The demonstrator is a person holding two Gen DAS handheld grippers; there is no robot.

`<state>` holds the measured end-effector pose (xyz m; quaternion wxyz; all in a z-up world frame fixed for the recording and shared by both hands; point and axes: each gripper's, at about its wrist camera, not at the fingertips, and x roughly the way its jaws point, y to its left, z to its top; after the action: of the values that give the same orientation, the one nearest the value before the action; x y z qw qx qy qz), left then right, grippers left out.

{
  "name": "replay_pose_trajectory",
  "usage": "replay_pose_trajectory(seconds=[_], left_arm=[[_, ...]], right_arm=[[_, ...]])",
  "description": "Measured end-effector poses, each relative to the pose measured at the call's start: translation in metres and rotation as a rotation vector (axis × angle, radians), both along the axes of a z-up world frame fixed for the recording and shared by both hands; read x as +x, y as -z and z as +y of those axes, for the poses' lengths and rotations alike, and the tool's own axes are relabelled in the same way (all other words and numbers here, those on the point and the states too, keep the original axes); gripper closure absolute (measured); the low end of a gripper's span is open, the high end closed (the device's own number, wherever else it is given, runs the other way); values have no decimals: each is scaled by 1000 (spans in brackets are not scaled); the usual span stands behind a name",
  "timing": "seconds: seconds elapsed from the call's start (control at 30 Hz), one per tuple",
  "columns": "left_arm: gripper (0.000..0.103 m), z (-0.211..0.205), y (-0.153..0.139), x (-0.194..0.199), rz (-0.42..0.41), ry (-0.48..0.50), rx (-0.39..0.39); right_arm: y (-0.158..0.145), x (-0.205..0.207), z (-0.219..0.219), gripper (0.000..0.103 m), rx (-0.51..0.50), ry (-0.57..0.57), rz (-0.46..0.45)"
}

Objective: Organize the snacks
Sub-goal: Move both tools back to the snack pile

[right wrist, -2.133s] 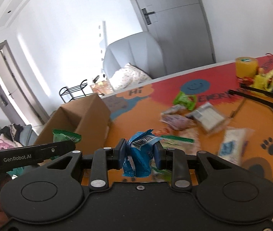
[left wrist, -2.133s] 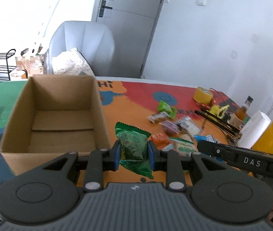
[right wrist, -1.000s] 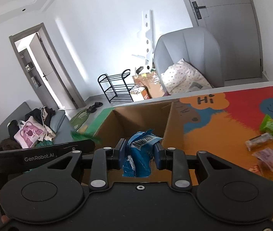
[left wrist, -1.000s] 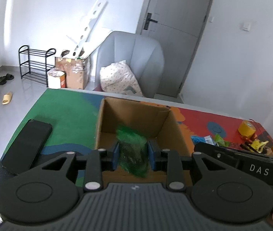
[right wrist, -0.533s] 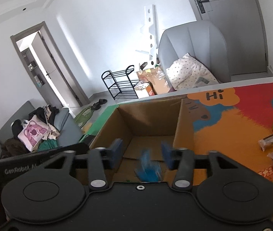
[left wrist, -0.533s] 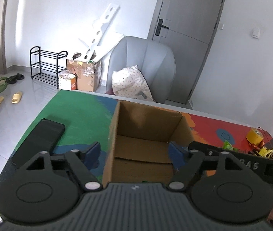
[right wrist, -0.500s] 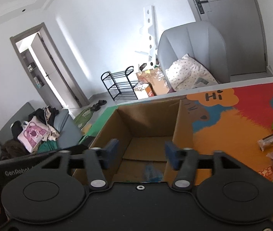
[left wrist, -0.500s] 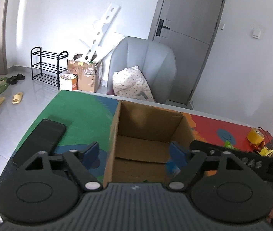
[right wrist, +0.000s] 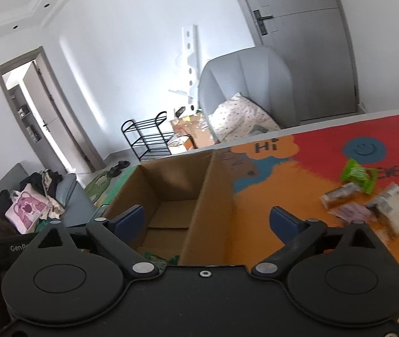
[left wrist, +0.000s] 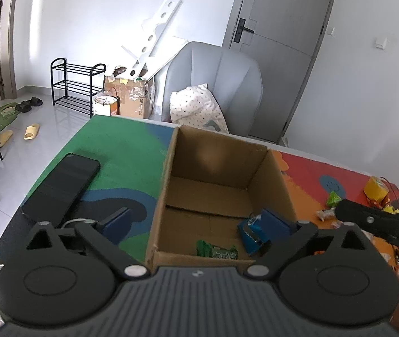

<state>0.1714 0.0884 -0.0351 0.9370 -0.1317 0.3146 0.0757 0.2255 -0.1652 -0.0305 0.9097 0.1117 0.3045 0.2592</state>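
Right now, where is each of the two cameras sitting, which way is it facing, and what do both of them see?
Left wrist: rides the left hand-held gripper, looking forward and down into the cardboard box holding a green packet and a blue packet; its open fingers and the right gripper's body show.
Right wrist: rides the right hand-held gripper, facing the box's right wall and loose snacks; open fingers and a fingertip at the left edge show.
Shared: the box, grey armchair, black rack, door.

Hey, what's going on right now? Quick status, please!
Left gripper and right gripper: jaws just opened, empty. Green packet and blue packet lie in cardboard box. Nothing blocking.
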Motion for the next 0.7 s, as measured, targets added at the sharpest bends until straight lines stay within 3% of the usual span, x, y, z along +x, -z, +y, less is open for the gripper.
replay_pose_trajectory(seconds=[0.7], left_arm=[[0,-56,0,-18,-64,114,-20]], right_arm=[[17,-31,-73,0,11,143,-24]])
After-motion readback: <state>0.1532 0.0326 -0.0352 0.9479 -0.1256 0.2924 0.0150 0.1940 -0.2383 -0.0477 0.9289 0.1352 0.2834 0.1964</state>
